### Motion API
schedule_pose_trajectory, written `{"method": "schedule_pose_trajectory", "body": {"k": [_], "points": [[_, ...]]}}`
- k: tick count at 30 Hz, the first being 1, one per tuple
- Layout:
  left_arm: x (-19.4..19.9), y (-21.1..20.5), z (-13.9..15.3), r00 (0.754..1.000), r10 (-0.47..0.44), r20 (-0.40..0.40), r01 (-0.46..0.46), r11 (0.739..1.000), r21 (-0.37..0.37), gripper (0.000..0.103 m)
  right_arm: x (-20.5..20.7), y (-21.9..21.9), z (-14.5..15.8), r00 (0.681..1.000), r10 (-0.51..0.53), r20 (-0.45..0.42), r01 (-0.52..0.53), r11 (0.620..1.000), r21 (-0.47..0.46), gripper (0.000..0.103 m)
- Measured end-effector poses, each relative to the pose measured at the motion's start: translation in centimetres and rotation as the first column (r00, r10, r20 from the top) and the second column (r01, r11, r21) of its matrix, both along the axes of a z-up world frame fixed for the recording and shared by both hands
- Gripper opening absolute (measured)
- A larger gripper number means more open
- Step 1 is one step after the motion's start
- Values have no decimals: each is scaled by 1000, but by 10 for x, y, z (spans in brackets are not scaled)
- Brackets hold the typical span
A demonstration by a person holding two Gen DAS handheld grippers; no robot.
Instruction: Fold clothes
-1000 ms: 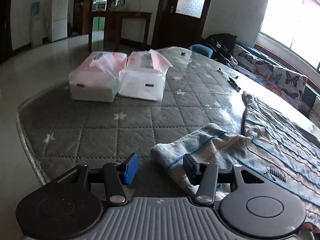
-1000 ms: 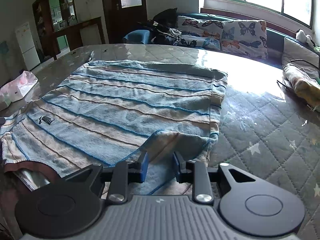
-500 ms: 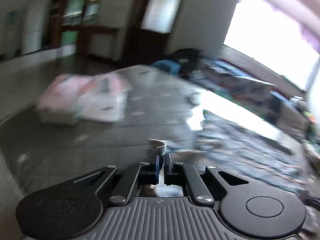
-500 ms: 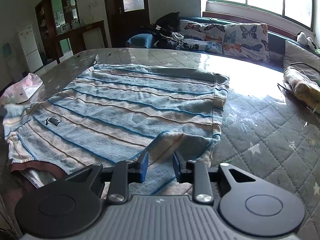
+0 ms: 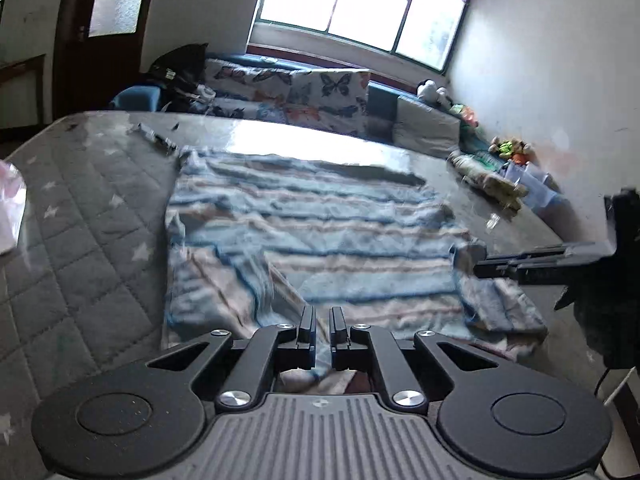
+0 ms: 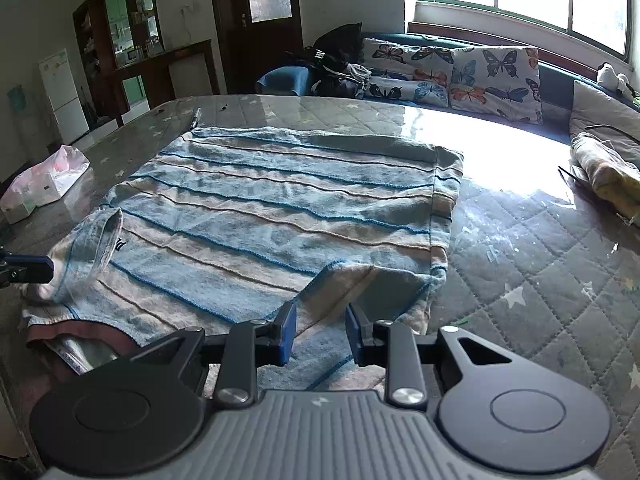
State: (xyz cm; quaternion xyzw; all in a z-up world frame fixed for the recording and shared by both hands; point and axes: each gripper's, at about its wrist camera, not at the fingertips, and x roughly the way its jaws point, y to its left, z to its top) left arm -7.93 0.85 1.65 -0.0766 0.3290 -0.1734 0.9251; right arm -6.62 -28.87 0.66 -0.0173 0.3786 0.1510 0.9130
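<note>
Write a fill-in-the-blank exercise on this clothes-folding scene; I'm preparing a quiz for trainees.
1. The right tool sits over the near edge of the blue and beige striped knitted garment with its jaws ___.
2. The left tool is ___ on the garment's cloth.
3. The grey quilted cover under the garment is dotted with white ___.
4. The sofa cushions are printed with ___.

Missing words: open; shut; stars; butterflies.

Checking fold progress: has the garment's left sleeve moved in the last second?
Yes. In the right wrist view the sleeve, pinched by the left tool, has swung right over the garment, away from the tissue pack.
</note>
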Motion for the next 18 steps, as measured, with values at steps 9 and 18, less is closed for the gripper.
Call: {"method": "schedule_pose_trajectory", "body": {"k": [9,18], "points": [[54,32,-8,990,141,-5,-140,988,58,8,3,1,-7,1000,7,-22,-7,1000,5,27],[73,32,-34,991,124,-56,-116,984,136,8,-4,4,-9,998,42,-45,-43,999,-18,34]]}}
